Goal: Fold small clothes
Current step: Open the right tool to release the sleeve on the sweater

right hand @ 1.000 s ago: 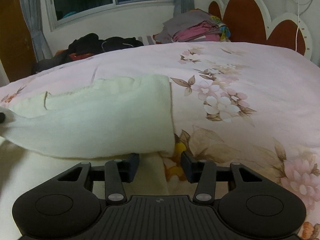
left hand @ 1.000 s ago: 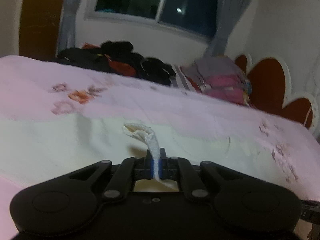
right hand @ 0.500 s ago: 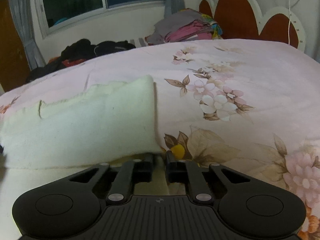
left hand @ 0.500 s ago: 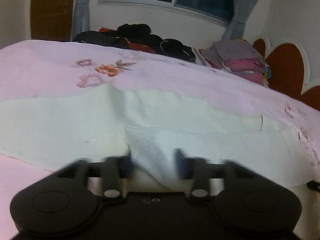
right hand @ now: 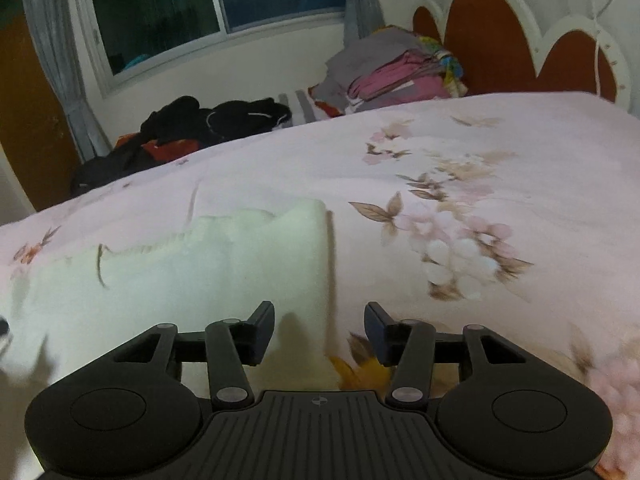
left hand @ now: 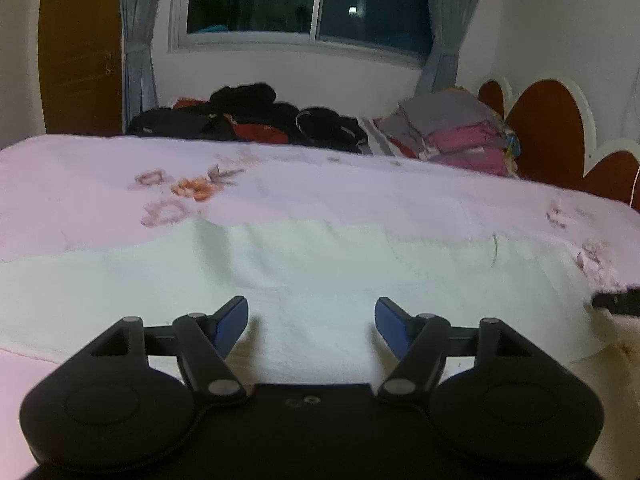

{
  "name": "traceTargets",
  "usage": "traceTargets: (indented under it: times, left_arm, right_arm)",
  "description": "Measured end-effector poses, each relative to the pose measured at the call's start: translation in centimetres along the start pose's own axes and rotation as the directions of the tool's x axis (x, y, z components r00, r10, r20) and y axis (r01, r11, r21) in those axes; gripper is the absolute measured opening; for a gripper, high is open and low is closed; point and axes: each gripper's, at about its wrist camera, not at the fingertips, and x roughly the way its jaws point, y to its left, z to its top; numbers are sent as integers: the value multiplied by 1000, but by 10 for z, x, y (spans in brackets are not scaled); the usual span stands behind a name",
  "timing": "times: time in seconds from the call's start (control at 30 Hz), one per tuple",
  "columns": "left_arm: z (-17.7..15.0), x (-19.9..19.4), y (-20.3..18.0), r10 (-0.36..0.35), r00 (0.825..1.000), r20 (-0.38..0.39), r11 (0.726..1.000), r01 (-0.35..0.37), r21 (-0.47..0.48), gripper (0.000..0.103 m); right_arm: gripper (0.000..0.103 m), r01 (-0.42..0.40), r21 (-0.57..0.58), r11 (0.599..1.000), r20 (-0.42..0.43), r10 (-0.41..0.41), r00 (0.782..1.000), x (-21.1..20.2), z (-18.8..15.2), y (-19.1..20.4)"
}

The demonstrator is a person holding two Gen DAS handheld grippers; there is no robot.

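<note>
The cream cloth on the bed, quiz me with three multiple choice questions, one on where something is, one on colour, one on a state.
1. Where does the cream cloth lie?
A. on the floral bedspread
B. on the windowsill
C. on the pile of folded clothes

2. What colour are the left gripper pads?
A. red
B. blue
C. white

3. What state is the right gripper in?
A. shut on the cloth
B. shut on nothing
C. open

Answers: 1 A, the cloth lies flat on the bedspread; 2 B, both inner pads are blue; 3 C, its fingers stand wide apart.

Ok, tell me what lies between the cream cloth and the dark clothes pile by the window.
Only bare pink floral bedspread between cream cloth and dark clothes pile, per the left wrist view.
</note>
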Motion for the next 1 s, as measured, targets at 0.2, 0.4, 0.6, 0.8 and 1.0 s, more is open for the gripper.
traceTargets:
  times: [0.2, 0.4, 0.6, 0.8, 1.0]
  left_arm:
    - [-6, 19, 7, 16, 999, -41, 1000, -17, -21, 69]
    - [-8, 25, 5, 19, 999, -48, 1000, -20, -13, 69]
    - [-7, 29, 2, -1, 999, -44, 1000, 0, -25, 70]
    - [-12, 37, 1, 23, 998, -52, 1000, -22, 20, 71]
    - [-6, 25, 1, 14, 998, -59, 1000, -13, 10, 78]
  right_arm:
    - [50, 4, 13, 1000, -23, -3, 1000, 41, 22, 0]
    - [19, -31, 77, 997, -46, 35, 998, 61, 28, -7]
    - [6, 69, 54, 996, 2, -69, 998, 54, 24, -11]
    - [7, 110, 38, 993, 8, -110, 994, 54, 24, -9]
    - [7, 63, -47, 997, 71, -60, 996, 22, 25, 17]
